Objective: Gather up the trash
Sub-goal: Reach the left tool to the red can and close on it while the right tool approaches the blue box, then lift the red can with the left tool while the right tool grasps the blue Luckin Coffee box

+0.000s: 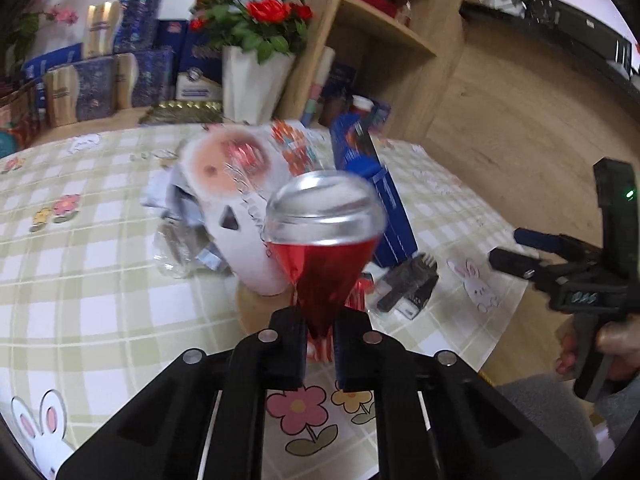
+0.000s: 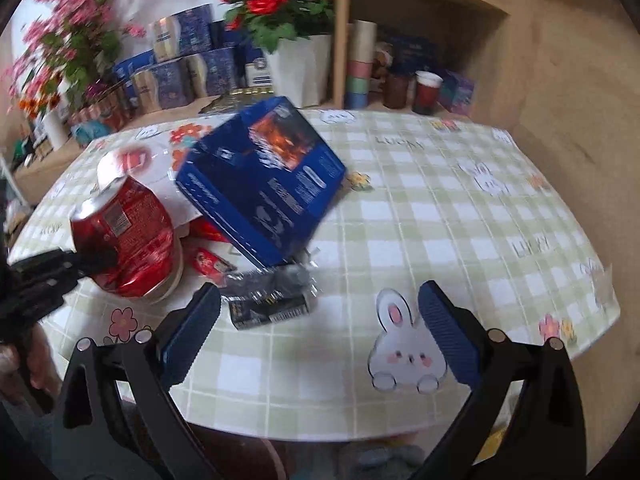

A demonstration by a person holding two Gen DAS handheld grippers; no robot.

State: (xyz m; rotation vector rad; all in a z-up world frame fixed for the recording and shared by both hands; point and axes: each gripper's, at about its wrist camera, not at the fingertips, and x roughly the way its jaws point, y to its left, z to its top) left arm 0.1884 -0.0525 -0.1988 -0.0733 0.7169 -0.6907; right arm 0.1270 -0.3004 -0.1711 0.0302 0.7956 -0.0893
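Observation:
A crushed red soda can (image 1: pixel 320 276) with a silver end leans over the checked tablecloth (image 1: pixel 100 280). My left gripper (image 1: pixel 320 320) is shut on its squashed lower part. The right wrist view shows the same can (image 2: pixel 132 232) at the left, with the left gripper (image 2: pixel 98 260) pinching its side. My right gripper (image 2: pixel 320 292) hangs open over the table's near edge with nothing between its blue pads (image 2: pixel 192 328). Just beyond its left finger lies a small black wrapper (image 2: pixel 268 300). A blue box (image 2: pixel 260 184) lies tilted behind it. A red wrapper (image 2: pixel 212 264) sits between can and box.
A white printed bag (image 1: pixel 240 200) and crumpled clear and silver wrappers (image 1: pixel 180 240) lie behind the can. A white pot of red flowers (image 1: pixel 252 80), stacked blue packs (image 1: pixel 132 76) and a wooden shelf (image 1: pixel 384 28) stand beyond the table. A hand (image 1: pixel 600 348) holds the right gripper (image 1: pixel 506 246).

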